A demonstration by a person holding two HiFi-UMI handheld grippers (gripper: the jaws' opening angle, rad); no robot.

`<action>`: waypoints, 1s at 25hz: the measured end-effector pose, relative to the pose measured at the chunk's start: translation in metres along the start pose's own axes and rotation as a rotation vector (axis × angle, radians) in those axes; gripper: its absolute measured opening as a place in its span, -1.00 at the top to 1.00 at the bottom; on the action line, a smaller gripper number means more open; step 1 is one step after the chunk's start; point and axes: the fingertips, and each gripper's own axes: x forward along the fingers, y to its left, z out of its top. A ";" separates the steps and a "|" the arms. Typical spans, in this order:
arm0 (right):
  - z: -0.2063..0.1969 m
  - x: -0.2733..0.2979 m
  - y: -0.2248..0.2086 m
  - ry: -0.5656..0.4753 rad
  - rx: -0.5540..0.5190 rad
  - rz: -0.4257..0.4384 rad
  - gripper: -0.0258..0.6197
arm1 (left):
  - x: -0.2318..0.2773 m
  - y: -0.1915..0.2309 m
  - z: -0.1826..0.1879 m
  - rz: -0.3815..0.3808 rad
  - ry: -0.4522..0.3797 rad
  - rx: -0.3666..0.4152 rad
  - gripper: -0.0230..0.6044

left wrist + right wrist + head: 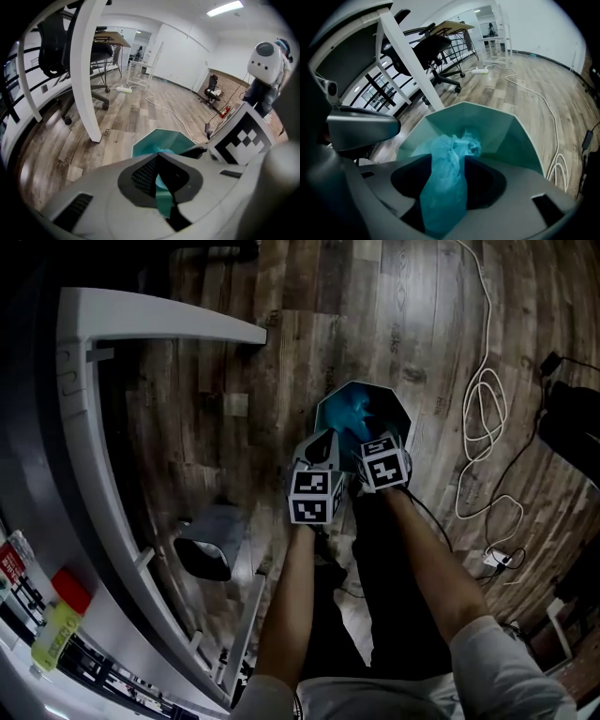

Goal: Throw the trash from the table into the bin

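Left gripper (158,161): jaws are closed on a thin fold of the crumpled teal plastic bag (164,199). Right gripper (450,164): jaws are held part-open, and the bag's bulk hangs loose between them, over the mouth of the angular teal plastic bin (511,136). Drop is judged nearly done; only the left-side release is left.

Head cam: high up, aimed steeply down at floor (281,343), bin (392,411) near centre. Both gripper cams: low, close over the bin, facing out along the floor. All three share the bin.
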 end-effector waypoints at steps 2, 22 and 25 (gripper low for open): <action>0.002 -0.008 0.002 -0.006 -0.019 -0.006 0.11 | -0.005 -0.004 0.006 -0.010 -0.008 0.004 0.83; 0.016 -0.217 0.065 -0.178 0.038 -0.142 0.18 | -0.178 -0.075 0.066 -0.033 -0.021 0.097 0.83; 0.028 -0.246 0.077 -0.211 0.045 -0.178 0.23 | -0.203 -0.082 0.076 -0.046 -0.031 0.114 0.83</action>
